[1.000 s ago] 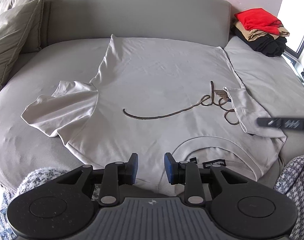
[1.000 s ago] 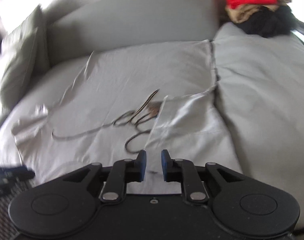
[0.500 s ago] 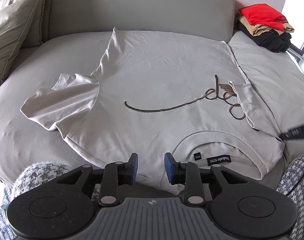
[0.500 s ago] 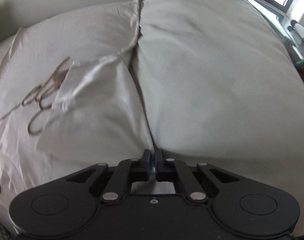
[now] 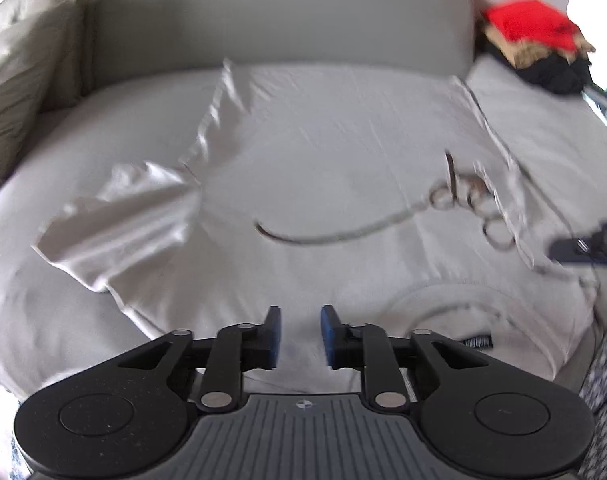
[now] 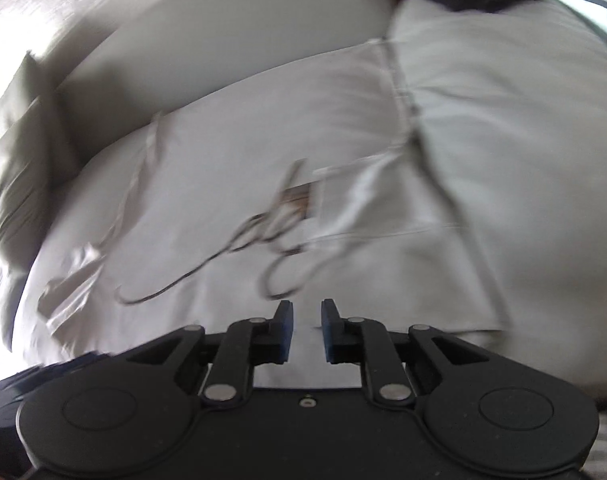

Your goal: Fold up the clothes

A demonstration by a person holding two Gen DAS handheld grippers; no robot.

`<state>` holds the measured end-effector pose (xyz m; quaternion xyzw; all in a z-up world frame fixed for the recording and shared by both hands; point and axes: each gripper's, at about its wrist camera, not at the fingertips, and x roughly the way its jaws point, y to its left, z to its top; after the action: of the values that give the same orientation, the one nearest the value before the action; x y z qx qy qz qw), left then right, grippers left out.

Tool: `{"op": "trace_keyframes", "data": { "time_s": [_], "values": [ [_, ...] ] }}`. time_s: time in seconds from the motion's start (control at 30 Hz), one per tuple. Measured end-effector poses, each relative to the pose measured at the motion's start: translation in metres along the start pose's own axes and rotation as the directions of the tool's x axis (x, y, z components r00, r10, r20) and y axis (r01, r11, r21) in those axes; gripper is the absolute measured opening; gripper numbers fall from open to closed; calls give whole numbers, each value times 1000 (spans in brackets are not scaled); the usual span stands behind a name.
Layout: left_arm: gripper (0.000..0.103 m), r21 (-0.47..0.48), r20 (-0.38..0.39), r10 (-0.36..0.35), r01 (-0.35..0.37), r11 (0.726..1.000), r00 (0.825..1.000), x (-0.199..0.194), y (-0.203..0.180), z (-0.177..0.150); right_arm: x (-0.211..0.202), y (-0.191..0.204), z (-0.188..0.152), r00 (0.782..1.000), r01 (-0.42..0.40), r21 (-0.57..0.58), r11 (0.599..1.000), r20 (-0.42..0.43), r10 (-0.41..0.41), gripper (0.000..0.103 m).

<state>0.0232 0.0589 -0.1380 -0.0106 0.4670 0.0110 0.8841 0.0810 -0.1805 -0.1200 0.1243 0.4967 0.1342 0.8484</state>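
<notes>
Left gripper (image 5: pixel 296 334) dropped nearer tee (image 5: pixel 323 168), closing, empty; right gripper (image 6: pixel 306 330) reopening.

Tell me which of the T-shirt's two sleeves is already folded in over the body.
The sleeve beside the right gripper: it lies over the script print, while the other sleeve still spreads out flat.

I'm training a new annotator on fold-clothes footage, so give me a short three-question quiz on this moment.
1. True or false: the sleeve on the right gripper's side of the T-shirt is already folded in over the shirt's body.
2. Which colour tops the pile of clothes in the far corner? A) blue B) red C) green
3. Fill in: the left gripper hovers above the shirt's edge near the ____.

Key: 1 true; 2 B; 3 collar.
</notes>
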Motion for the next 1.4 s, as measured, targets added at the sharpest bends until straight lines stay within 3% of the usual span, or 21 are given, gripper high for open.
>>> {"op": "trace_keyframes", "data": {
  "time_s": [0.13,0.23,0.3,0.4,0.47,0.53,0.63,0.77,0.93,1.0,1.03,1.17,1.4],
  "values": [
    [14,76,-21,-3,5,997,1000,-10,-10,-14,14,13,-25,995,-29,-30,999,-98,26,15],
    [12,45,-57,-55,57,997,997,-23,-1,-21,-2,17,-38,995,-2,-77,997,-103,-6,15],
    [16,2,-37,-79,80,997,996,-33,9,-22,-14,17,-39,992,0,-72,997,-124,-9,15],
    [20,-20,88,18,-16,1000,996,-49,26,-19,-23,18,-29,995,-57,-18,998,-80,55,23],
    [27,-79,150,97,-86,993,984,-57,44,-17,-23,23,-24,996,-88,14,996,-27,89,46],
    [30,-180,182,146,-113,977,972,-63,71,-15,-19,29,-19,991,-131,53,990,1,131,47],
    [30,-335,202,207,-131,933,957,-66,115,-16,-5,36,-16,975,-219,126,967,-4,222,47],
    [24,-524,193,239,-106,845,951,-59,173,-24,15,40,-18,961,-261,212,942,-34,274,47],
    [24,-702,233,126,77,708,964,-31,235,-35,32,35,-20,960,-247,290,925,-56,274,48],
    [25,-708,251,98,114,697,963,-21,246,-34,36,31,-22,961,-234,315,920,-68,268,48],
    [26,-702,259,87,126,701,962,-16,250,-33,37,30,-23,962,-226,320,920,-72,262,48],
    [29,-628,257,77,106,771,963,-1,255,-20,38,24,-25,959,-233,338,912,-74,272,48],
    [33,-509,253,50,89,856,966,16,254,-10,39,25,-25,960,-229,324,918,-81,269,49]
  ]
}}
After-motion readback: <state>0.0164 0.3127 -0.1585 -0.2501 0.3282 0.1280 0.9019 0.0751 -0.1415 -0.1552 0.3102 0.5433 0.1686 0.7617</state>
